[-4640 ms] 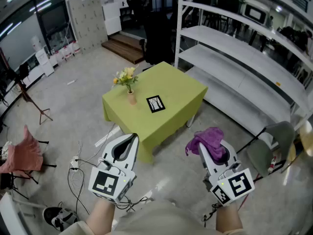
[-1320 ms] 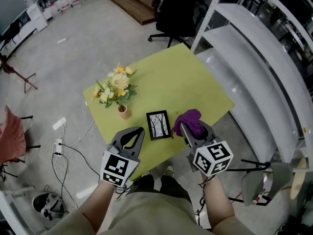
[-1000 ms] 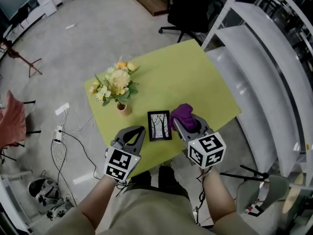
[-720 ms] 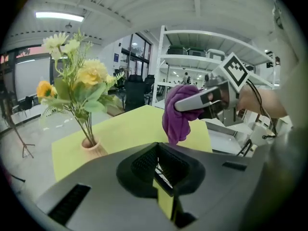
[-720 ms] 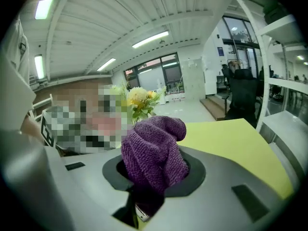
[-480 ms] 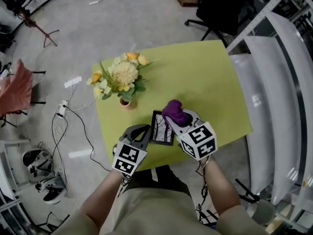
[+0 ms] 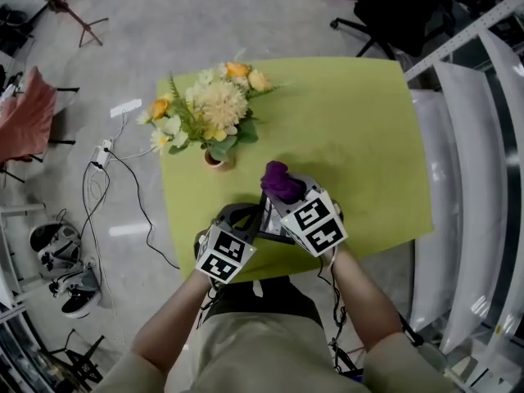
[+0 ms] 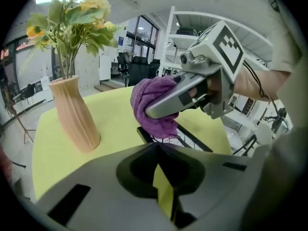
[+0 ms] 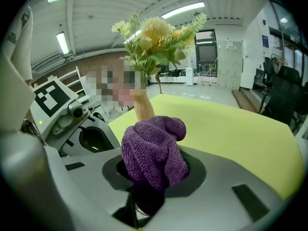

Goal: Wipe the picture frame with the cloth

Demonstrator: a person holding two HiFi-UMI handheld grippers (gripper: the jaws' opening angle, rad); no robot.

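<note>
The picture frame (image 7: 265, 223) lies flat on the green table (image 7: 352, 146), mostly hidden under both grippers. In the left gripper view its black edge (image 8: 188, 140) shows just beyond the jaws. My right gripper (image 7: 282, 196) is shut on a purple cloth (image 7: 282, 182), and the bunched cloth (image 8: 153, 107) hangs over the frame's far end. I cannot tell if it touches the glass. In the right gripper view the cloth (image 9: 154, 150) fills the jaws. My left gripper (image 7: 249, 214) is shut on nothing, its tips (image 8: 156, 147) at the frame's near corner.
A tan vase (image 7: 217, 160) of yellow and white flowers (image 7: 209, 109) stands just left of the frame, close to the left gripper. White shelving (image 7: 483, 162) runs along the right. Cables (image 7: 106, 178) and shoes (image 7: 57, 260) lie on the floor at the left.
The view has closed in on the table from across the room. Both grippers have moved forward over the picture frame, and the cloth has come above its far end.
</note>
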